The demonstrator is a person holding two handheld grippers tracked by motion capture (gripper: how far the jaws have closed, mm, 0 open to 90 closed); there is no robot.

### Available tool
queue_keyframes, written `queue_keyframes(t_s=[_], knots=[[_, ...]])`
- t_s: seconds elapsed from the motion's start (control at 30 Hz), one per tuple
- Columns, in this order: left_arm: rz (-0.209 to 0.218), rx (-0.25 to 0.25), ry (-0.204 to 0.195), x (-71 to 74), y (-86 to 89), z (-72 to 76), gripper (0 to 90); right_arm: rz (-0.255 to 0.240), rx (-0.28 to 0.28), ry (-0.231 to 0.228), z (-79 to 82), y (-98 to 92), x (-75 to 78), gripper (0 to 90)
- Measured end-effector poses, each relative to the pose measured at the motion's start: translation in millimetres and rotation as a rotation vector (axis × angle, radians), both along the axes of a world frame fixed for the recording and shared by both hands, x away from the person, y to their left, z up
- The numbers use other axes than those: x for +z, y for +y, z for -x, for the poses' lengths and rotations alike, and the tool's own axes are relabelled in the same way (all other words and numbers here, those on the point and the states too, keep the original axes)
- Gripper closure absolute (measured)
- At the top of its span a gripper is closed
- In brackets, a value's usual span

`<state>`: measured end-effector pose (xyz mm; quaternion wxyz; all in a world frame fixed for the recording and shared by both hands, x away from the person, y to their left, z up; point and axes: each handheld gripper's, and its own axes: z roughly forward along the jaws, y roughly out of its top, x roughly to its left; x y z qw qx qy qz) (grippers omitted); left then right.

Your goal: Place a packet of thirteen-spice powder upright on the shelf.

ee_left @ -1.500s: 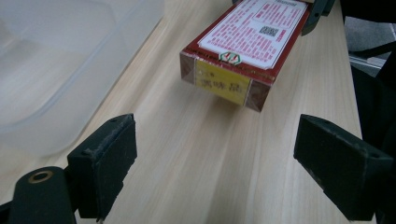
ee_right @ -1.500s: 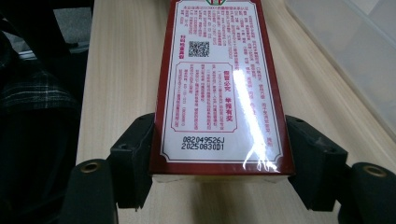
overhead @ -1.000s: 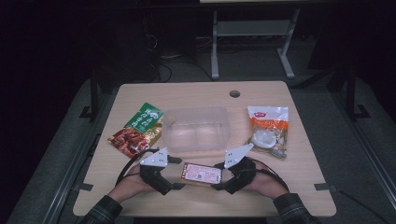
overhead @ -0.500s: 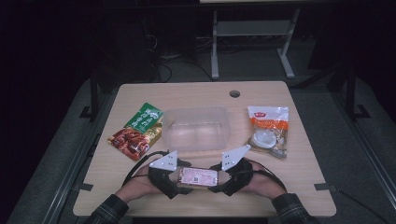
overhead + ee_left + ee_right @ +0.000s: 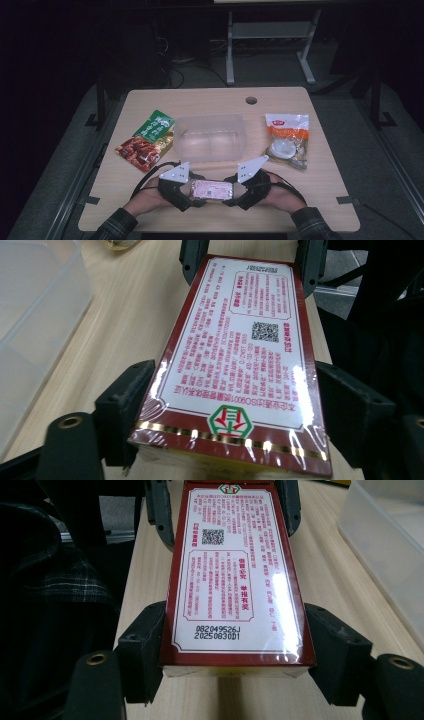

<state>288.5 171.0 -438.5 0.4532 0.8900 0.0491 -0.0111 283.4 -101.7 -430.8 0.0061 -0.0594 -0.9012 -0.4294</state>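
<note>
The person's two forearms came in over the near edge of the table [image 5: 325, 210], sleeves in dark plaid, and angled toward each other. The left gripper [image 5: 186, 190] and the right gripper [image 5: 239, 189] lay low over the table near the middle of that edge, pointing at one another, each with its grey three-cornered plate uppermost. The left gripper's jaws had just been closing, and in the left gripper view they flanked one end of the red box [image 5: 212, 190]. The right gripper's jaws stood against the sides of the box's other end.
</note>
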Motion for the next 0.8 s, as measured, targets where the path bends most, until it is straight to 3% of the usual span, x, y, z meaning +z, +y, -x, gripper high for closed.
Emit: queue_keyframes(t_s=[0.7, 0.8], knots=[[-0.006, -0.033, -0.004, -0.3, 2.1, 1.8, 31.4, -0.003, 0.013, -0.015, -3.1, 1.6, -3.7, 28.4], [-0.014, -0.030, 0.002, -0.1, 2.8, 0.8, 31.5, -0.013, -0.006, -0.013, -4.4, 0.5, -3.3, 23.8]])
